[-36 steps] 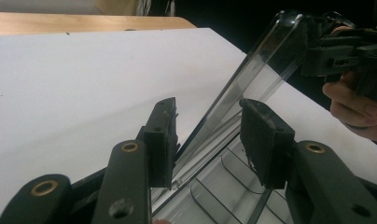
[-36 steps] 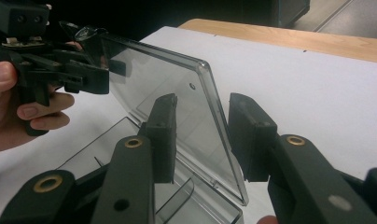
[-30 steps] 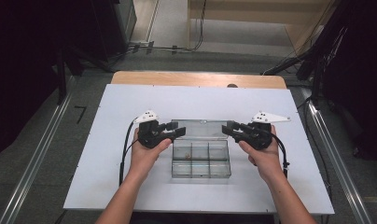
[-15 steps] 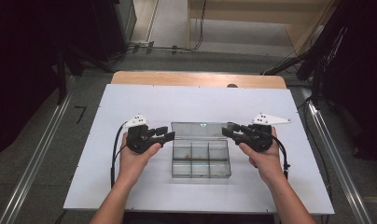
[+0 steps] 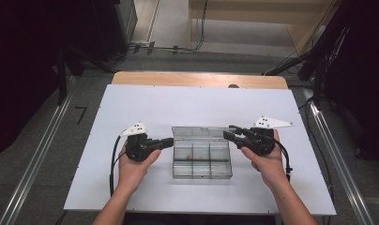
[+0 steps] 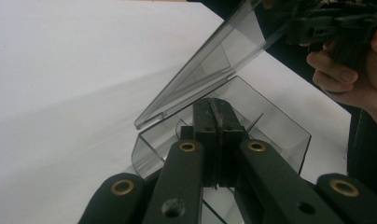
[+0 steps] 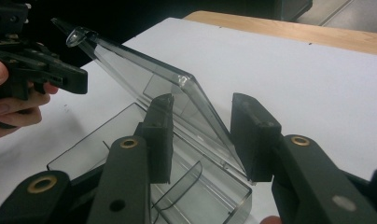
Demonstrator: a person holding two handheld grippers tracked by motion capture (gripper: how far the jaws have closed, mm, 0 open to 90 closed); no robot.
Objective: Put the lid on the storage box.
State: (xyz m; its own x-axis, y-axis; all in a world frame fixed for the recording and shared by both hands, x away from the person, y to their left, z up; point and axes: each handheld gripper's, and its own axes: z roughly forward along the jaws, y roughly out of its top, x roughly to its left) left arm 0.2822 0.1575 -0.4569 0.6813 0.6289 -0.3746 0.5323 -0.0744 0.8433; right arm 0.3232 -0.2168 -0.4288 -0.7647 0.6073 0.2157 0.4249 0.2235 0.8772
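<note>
A clear plastic compartment box (image 5: 201, 166) lies mid-table with its lid (image 5: 199, 132) swung up at the far side. My left gripper (image 5: 170, 140) hovers just off the box's left side, shut on nothing. In the left gripper view its jaws (image 6: 218, 116) are pressed together above the box's near corner (image 6: 270, 126), under the tilted lid (image 6: 210, 70). My right gripper (image 5: 227, 132) is at the lid's right end. In the right gripper view it (image 7: 203, 130) stands open, one jaw on each side of the lid's edge (image 7: 196, 98).
The white table top (image 5: 131, 108) has free room on all sides of the box. A wooden strip (image 5: 197, 79) runs along the far edge. Small orange bits (image 5: 192, 157) lie in a middle compartment. Black cables trail from both grippers.
My left gripper has drawn back leftward from the lid's left end to beside the box. The right gripper has stayed at the lid's right end.
</note>
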